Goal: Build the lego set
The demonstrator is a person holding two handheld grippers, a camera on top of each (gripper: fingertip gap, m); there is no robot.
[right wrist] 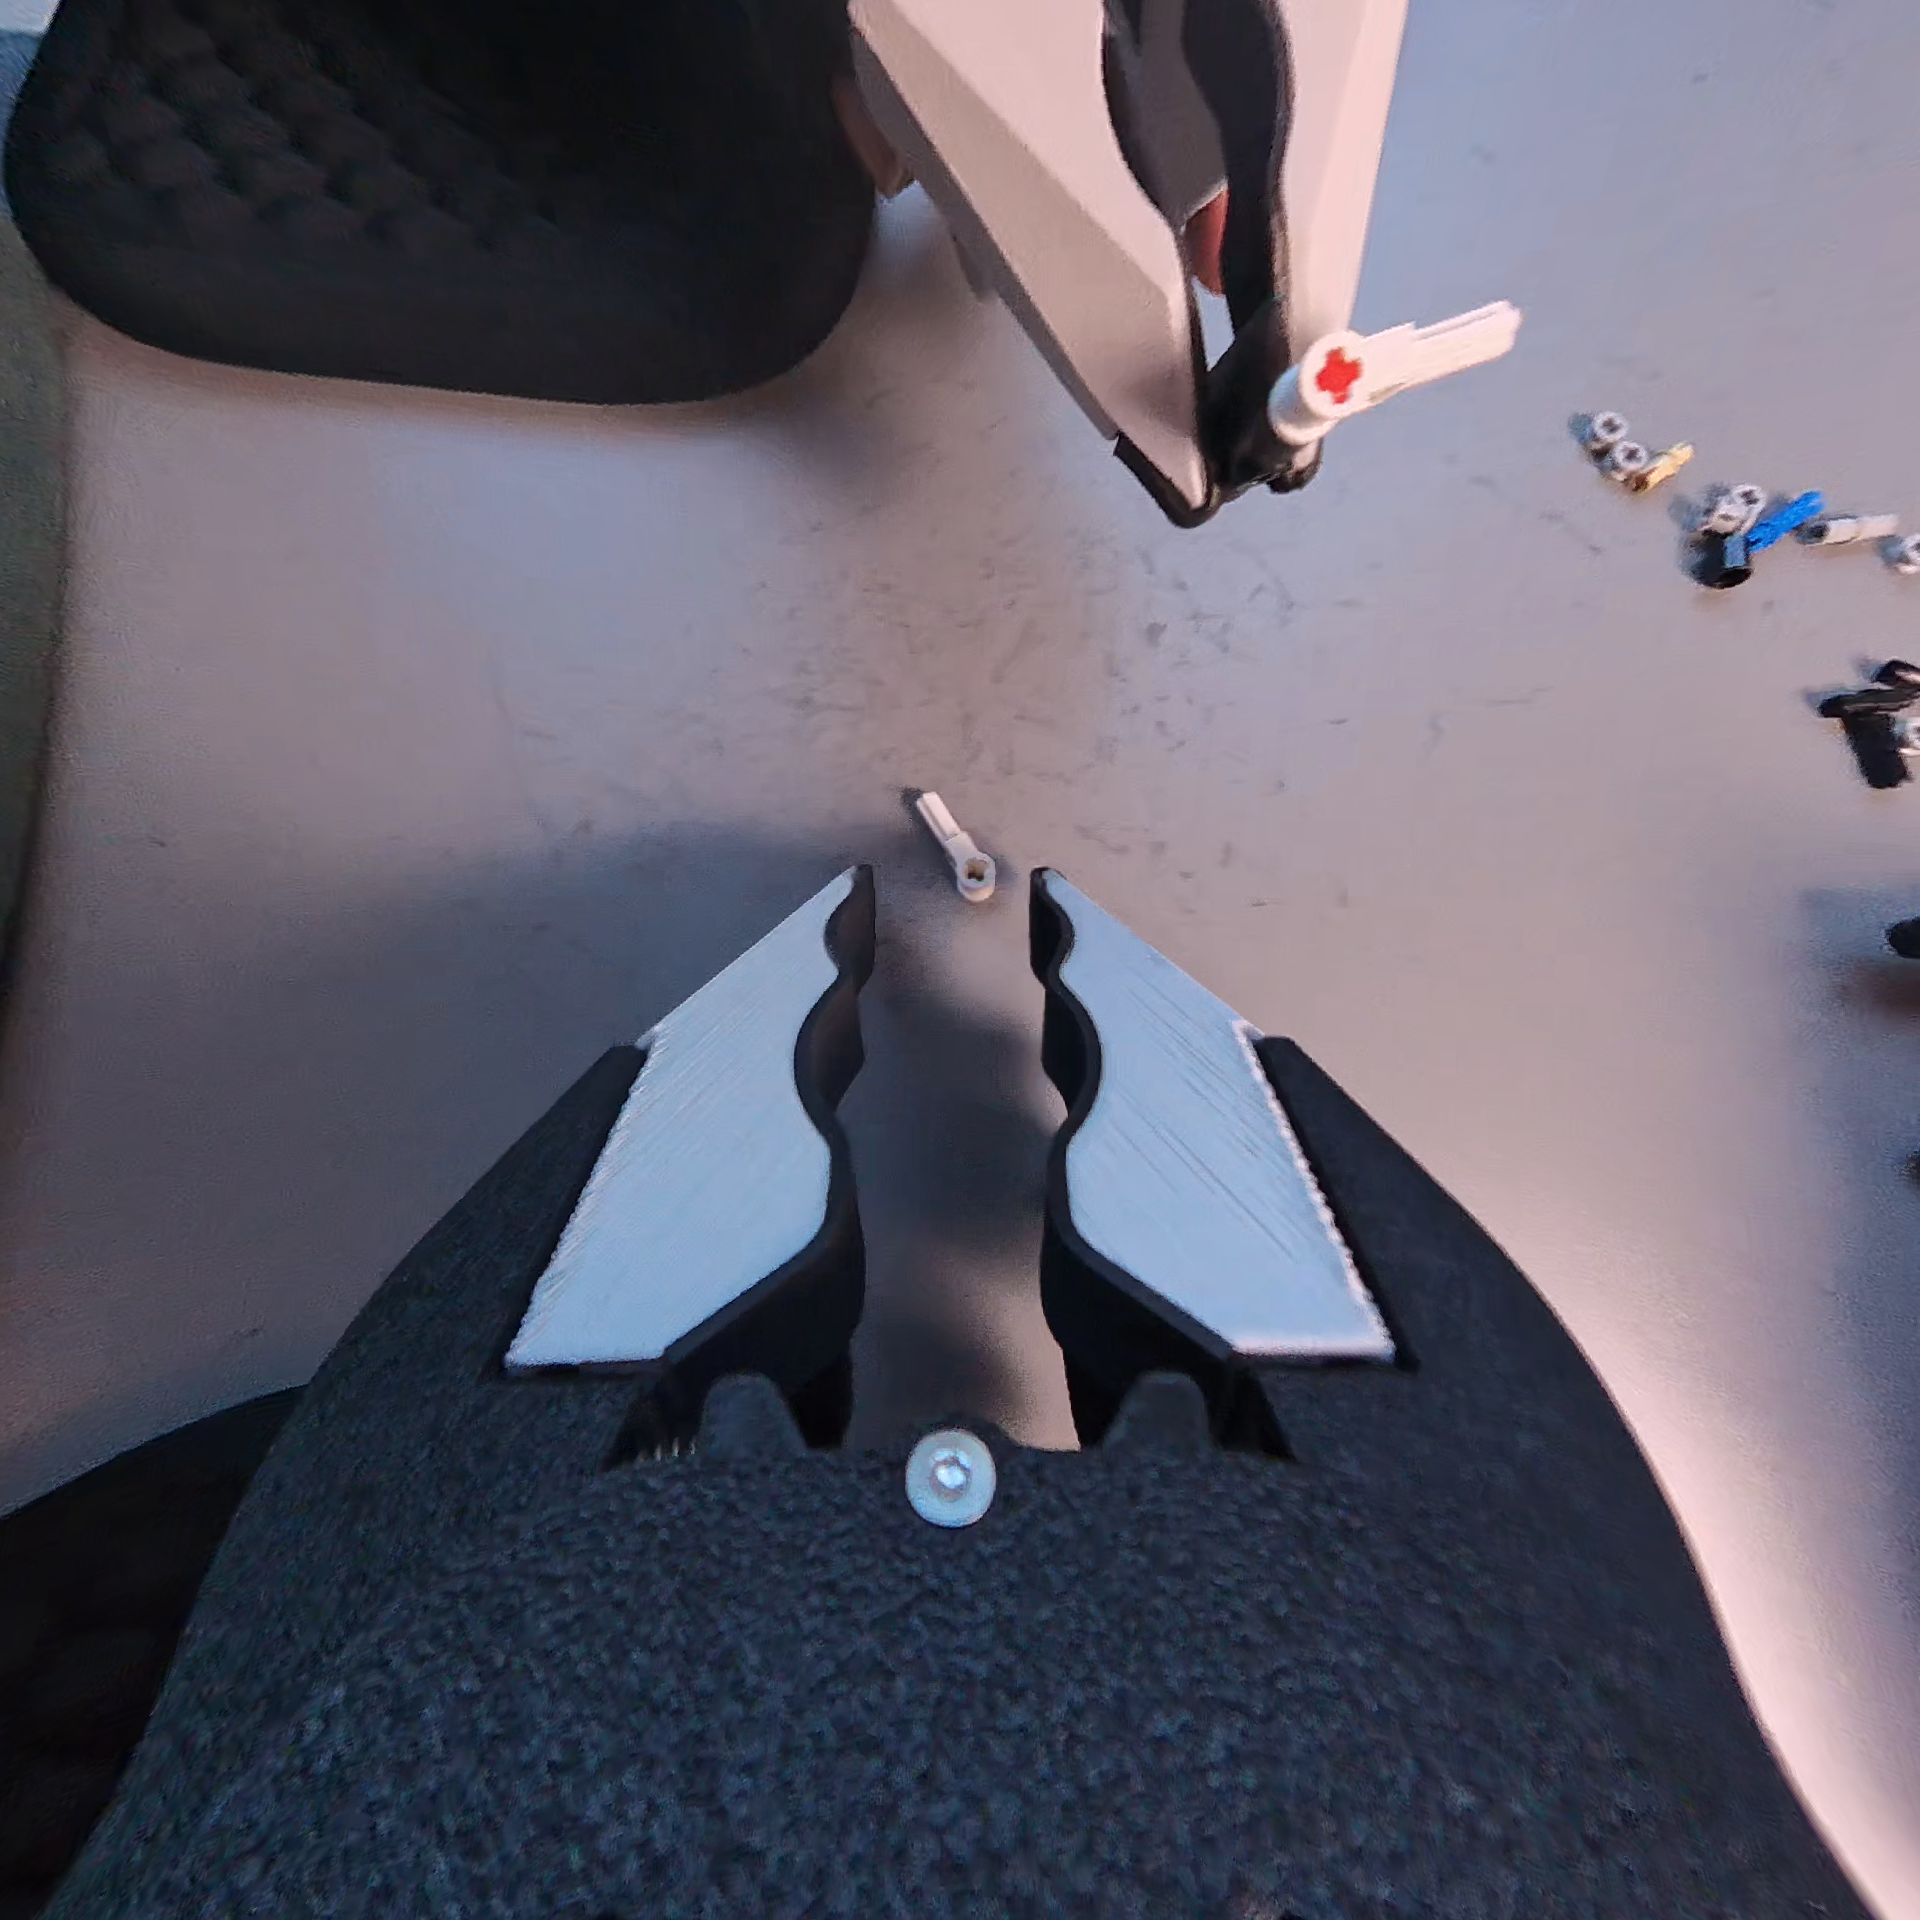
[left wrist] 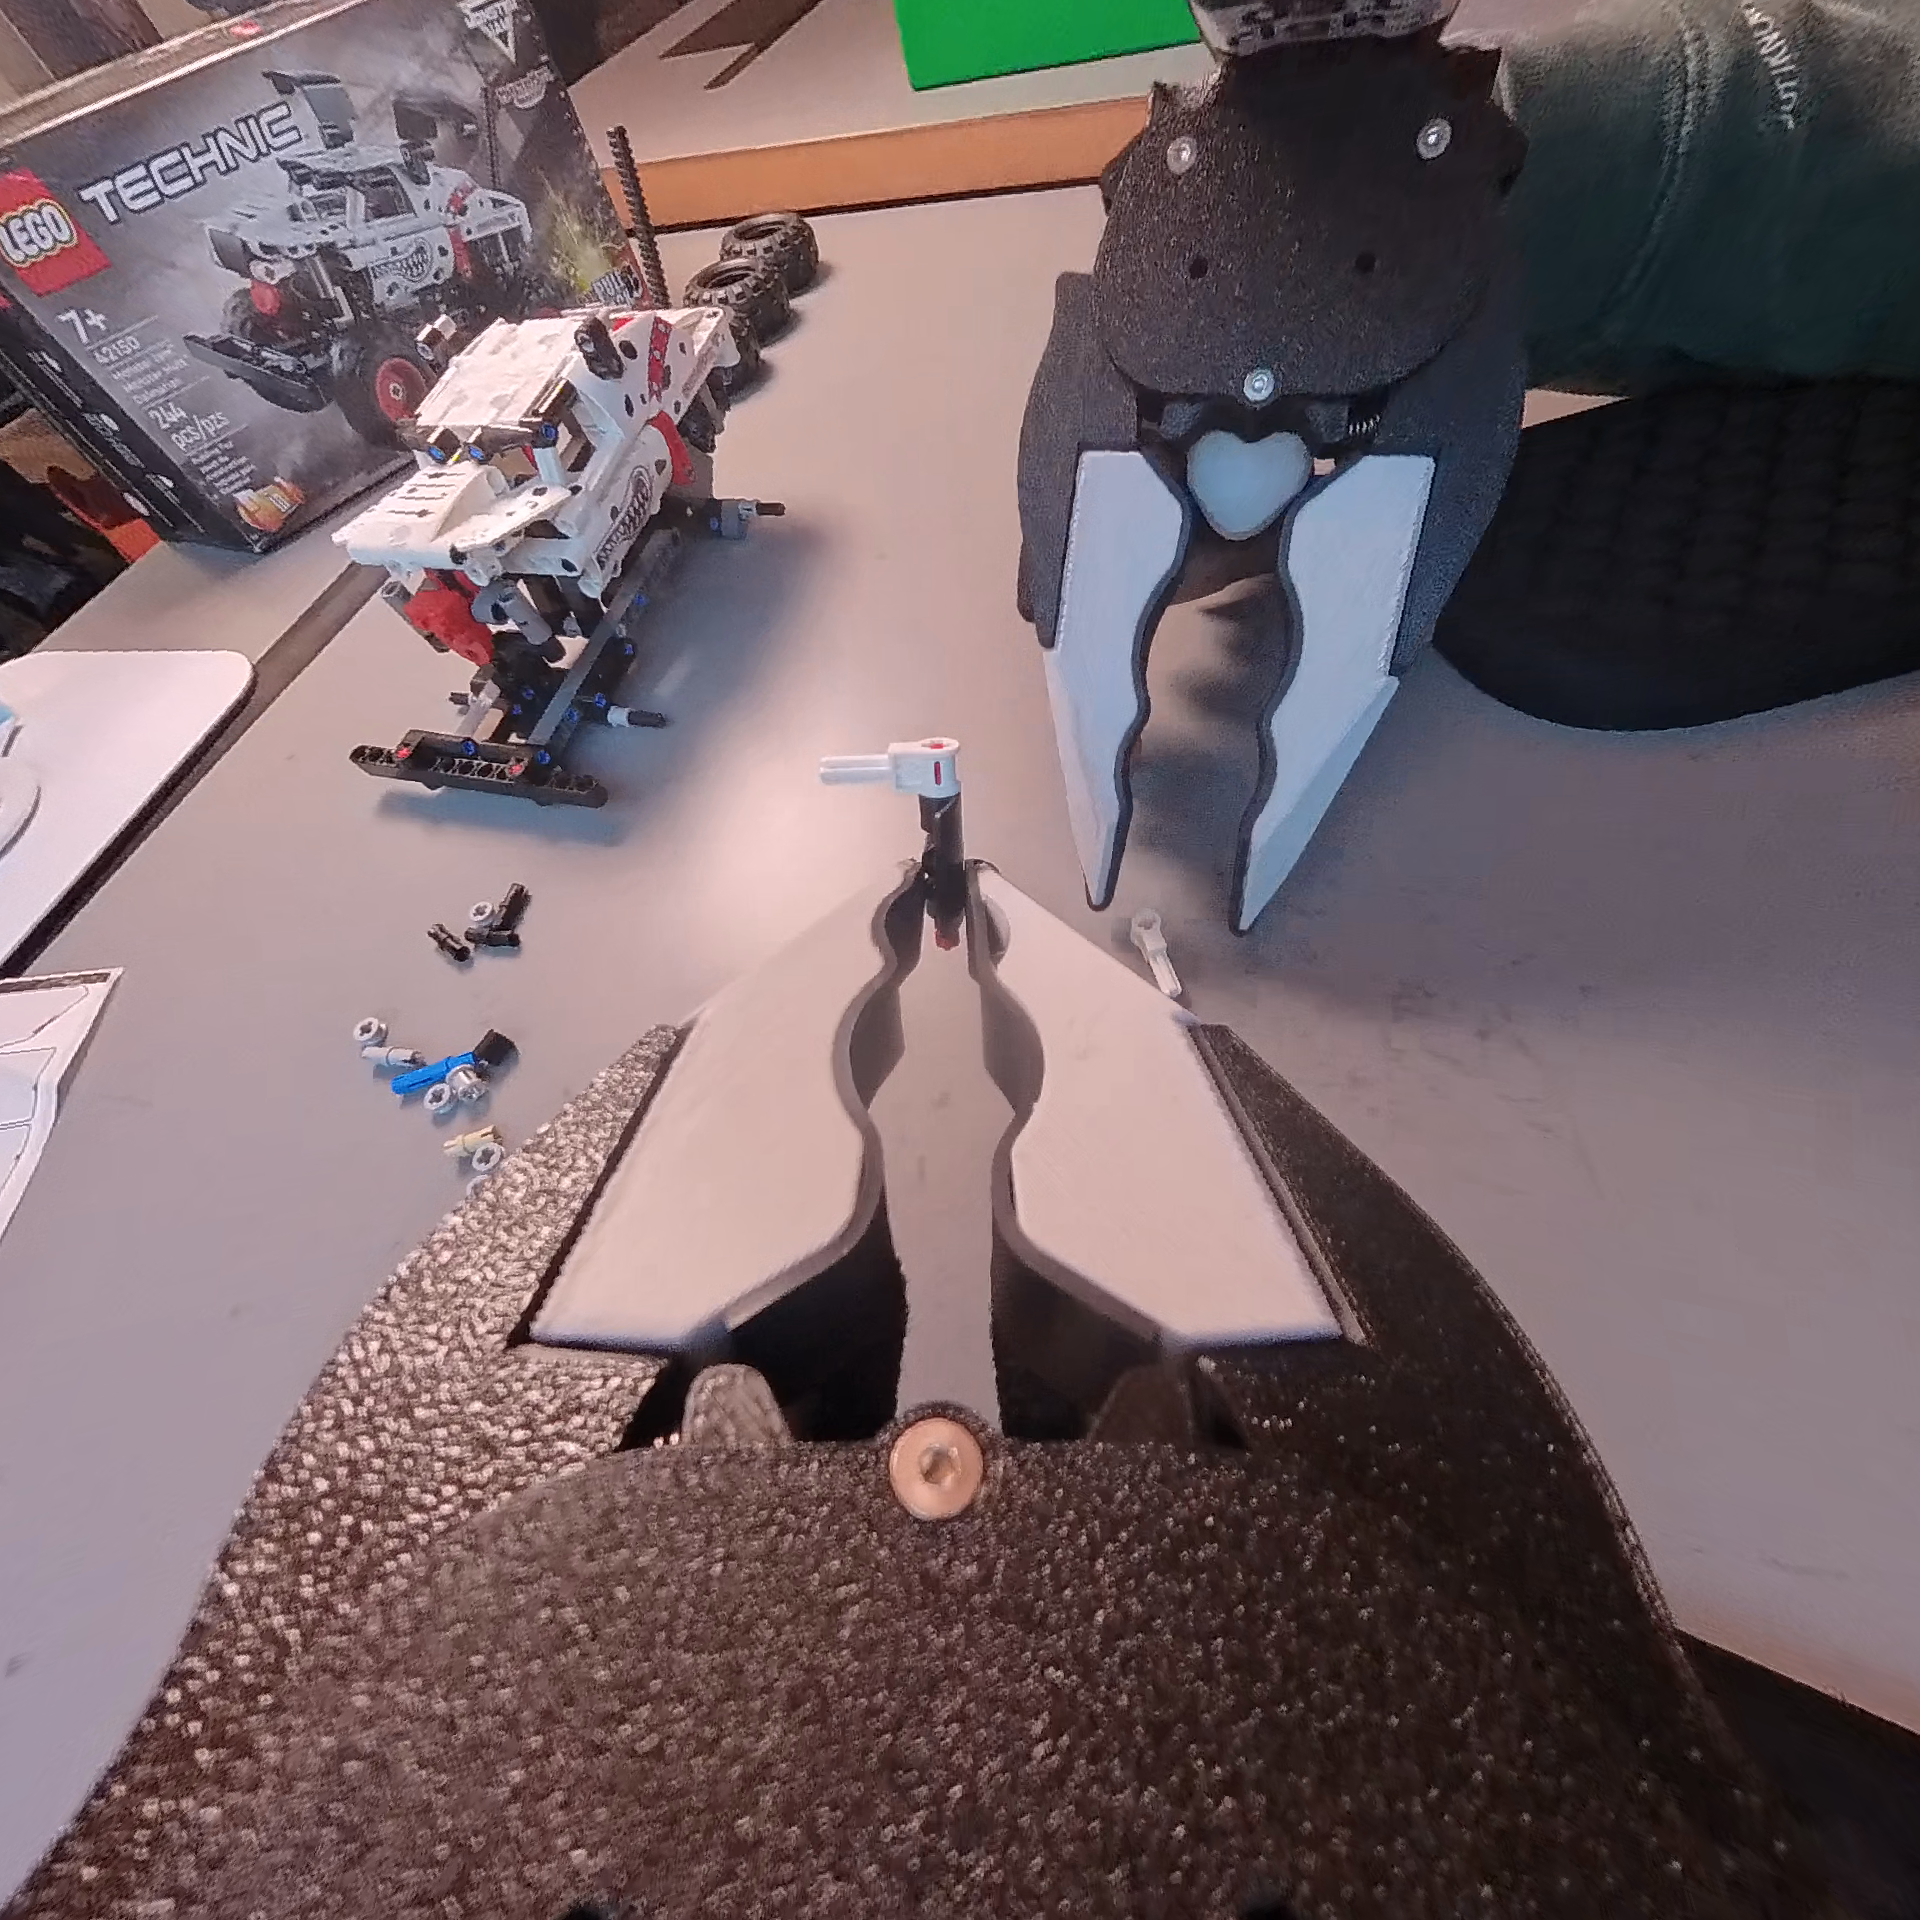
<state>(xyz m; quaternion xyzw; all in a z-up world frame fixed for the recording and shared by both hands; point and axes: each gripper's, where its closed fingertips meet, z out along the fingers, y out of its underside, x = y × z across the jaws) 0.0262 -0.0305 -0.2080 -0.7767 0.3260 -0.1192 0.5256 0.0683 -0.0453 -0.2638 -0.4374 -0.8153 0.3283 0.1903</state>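
While a small black-and-white lego piece (left wrist: 940, 821) is pinched upright between the closed tips of the left hand-held gripper (left wrist: 943, 894), the right hand-held gripper (right wrist: 952, 883) is held parted and empty over a loose white pin (right wrist: 956, 844) on the counter (left wrist: 1455, 1039); a half-built truck (left wrist: 540, 488) is stood before a printed set box (left wrist: 260, 260)
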